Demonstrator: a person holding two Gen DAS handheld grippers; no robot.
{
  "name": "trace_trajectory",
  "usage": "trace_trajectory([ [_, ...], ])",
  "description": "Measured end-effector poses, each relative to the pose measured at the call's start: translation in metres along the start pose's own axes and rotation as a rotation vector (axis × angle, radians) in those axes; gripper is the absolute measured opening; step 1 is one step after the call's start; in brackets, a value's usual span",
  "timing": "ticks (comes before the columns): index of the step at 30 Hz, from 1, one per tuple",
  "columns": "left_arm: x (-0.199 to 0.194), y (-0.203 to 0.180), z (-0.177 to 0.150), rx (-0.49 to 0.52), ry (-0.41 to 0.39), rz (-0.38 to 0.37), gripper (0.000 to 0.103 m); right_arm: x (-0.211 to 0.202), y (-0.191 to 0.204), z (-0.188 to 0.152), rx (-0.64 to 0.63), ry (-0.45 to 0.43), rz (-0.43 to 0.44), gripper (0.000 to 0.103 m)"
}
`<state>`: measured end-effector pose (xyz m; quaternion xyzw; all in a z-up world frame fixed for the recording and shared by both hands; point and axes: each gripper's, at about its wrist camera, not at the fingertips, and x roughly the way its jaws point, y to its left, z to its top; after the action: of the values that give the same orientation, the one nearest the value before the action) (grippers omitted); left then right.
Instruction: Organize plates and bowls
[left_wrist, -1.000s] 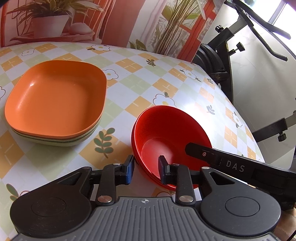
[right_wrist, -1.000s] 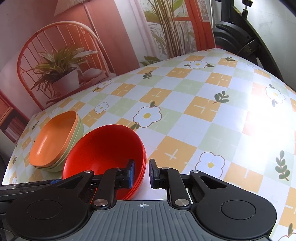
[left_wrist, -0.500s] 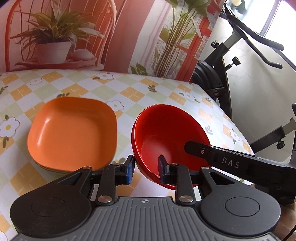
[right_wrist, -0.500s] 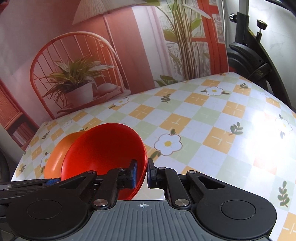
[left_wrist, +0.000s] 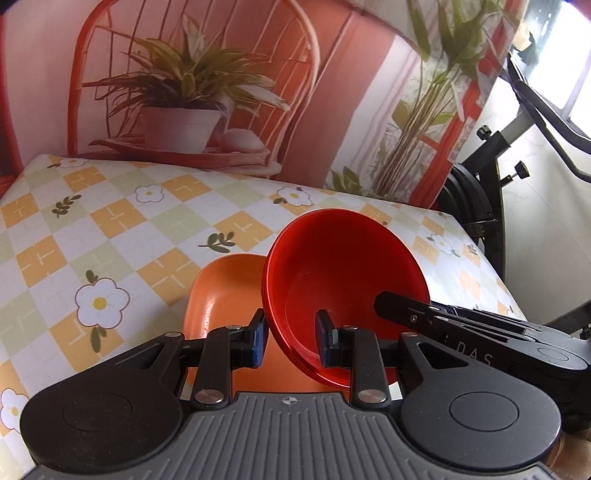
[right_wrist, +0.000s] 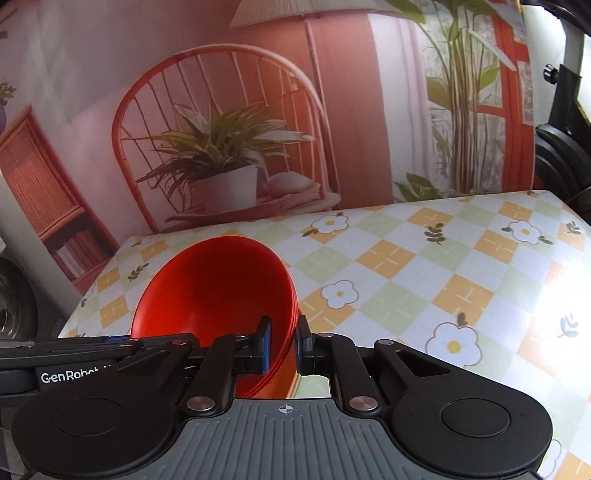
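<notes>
Two grippers clamp one stack of glossy red bowls (left_wrist: 343, 266), held tilted above the table (left_wrist: 122, 229). From the left wrist, the left gripper (left_wrist: 290, 341) has its blue-padded fingers astride the stack's near rim, one inside, one outside, clenched on it. Left of the bowls, lower down, lies a smooth orange plate (left_wrist: 225, 291) with rounded corners. Right of the bowls, the right gripper's black body reaches in to the far rim.

From the right wrist, the right gripper (right_wrist: 283, 347) pinches the bowls' (right_wrist: 214, 288) thin nested rims between its pads. Beyond the bowls spreads the checked, flower-printed tablecloth (right_wrist: 424, 273).
</notes>
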<state>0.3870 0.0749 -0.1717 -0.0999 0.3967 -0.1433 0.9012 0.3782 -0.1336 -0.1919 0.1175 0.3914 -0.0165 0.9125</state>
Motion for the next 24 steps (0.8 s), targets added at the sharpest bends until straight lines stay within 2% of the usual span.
trace_trajectory([
  [10, 0.014, 0.026, -0.006, -0.046, 0.040, 0.014, 0.029, 0.031, 0.009, -0.009, -0.004, 0.081, 0.009, 0.011],
  [17, 0.018, 0.029, -0.013, -0.046, 0.063, 0.029, 0.029, 0.041, 0.002, -0.018, 0.047, 0.134, 0.020, 0.011],
  [24, 0.020, 0.029, -0.014, -0.045, 0.072, 0.035, 0.029, 0.042, 0.000, -0.020, 0.067, 0.145, 0.027, 0.012],
])
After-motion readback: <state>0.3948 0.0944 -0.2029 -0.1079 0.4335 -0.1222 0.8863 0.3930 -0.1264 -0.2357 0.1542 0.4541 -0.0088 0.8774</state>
